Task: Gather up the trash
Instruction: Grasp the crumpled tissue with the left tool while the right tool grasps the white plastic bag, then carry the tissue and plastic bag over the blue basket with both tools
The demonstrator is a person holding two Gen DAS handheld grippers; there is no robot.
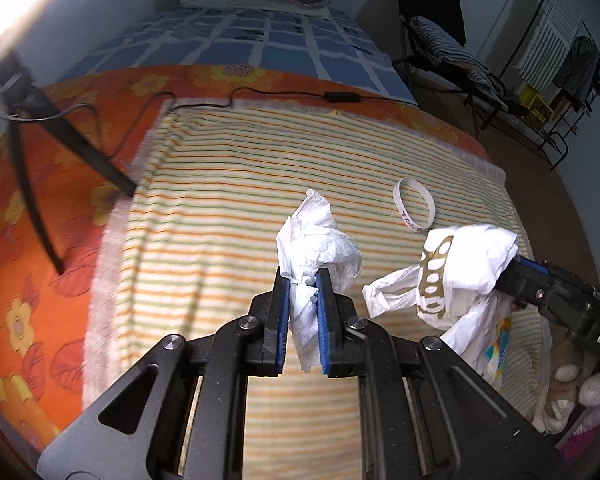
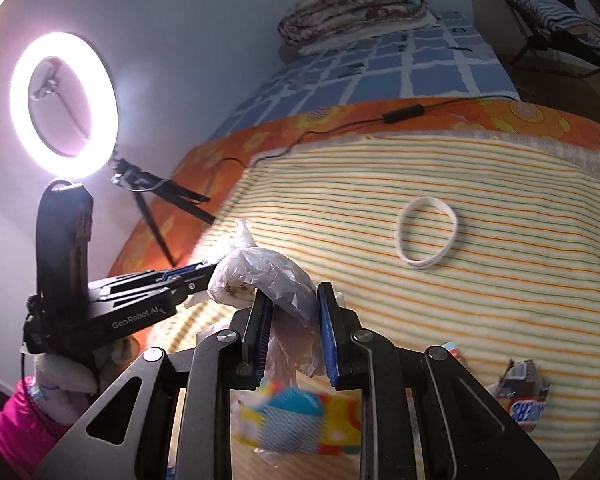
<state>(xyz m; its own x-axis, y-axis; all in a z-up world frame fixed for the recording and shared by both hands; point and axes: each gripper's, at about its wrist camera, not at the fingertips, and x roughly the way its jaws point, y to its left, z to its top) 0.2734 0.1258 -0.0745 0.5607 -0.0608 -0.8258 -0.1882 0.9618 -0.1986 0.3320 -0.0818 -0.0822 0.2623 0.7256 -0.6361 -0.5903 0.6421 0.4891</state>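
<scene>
Both our grippers hold trash over the towel [image 1: 228, 168].
Left gripper [image 1: 303, 276] pinches tissue [image 1: 316, 236]; right gripper [image 2: 290, 300] clamps bag [image 2: 268, 276], near wristband [image 2: 426, 233].

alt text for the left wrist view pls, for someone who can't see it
The left tool is shut on crumpled white tissue above a striped towel on a bed. At right, the right tool grips a white plastic bag, near a white wristband.

The left gripper [image 2: 214, 270] carries "GenRobot.AI" in white along its black side. The right gripper [image 1: 514, 264] shows "DAS" on its body. Lettering on the candy wrapper [image 2: 524, 398] and the white wristband [image 1: 415, 205] is unreadable.
</scene>
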